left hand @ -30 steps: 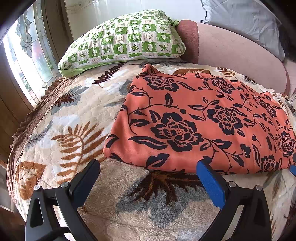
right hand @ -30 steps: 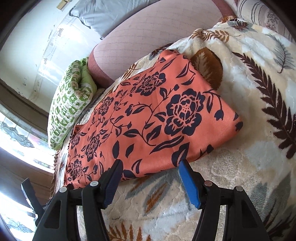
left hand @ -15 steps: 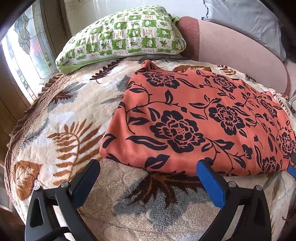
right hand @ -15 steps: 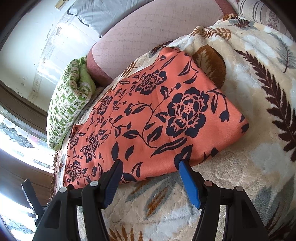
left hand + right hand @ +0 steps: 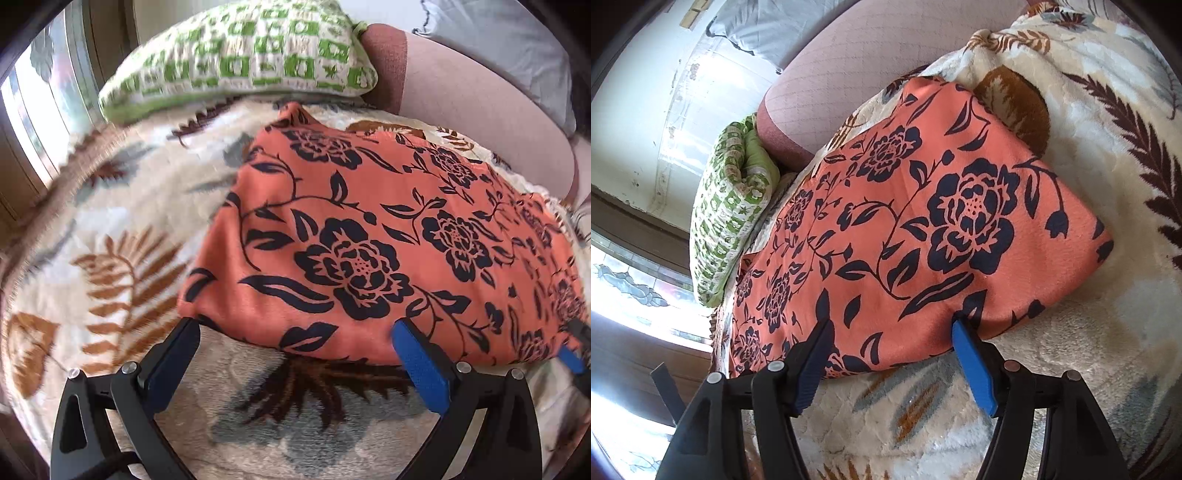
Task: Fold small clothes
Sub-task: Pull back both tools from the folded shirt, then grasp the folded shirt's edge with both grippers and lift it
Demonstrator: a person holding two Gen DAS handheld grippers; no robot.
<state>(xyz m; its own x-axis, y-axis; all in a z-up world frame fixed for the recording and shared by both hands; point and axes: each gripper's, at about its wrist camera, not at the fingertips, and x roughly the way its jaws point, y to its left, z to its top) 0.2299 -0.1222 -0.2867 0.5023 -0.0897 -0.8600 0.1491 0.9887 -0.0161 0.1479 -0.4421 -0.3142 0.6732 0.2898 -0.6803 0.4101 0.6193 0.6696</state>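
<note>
Orange cloth with the black flower print lying flat and folded on the leaf-patterned blanket, pretty much mid-bed. Green checked pillow just past the cloth's far left corner, pink bolster running along its far edge, grey pillow behind that. Stained-glass window off beyond the green pillow's end of the cloth. Left tongs spread wide, straddling the cloth's near left corner: black finger right at the corner, blue pad over the near hem, nothing pinched. Right tongs also apart and just been widening a bit, both tips sitting over the near edge toward the cloth's right corner, fabric in between but not squeezed. Hard to say whether the tips actually touch the fabric or just hover over it, fisheye plus some blur on the left view. Bit of the right tongs' blue pad also peeking in at the cloth's near right end in the left view.
</note>
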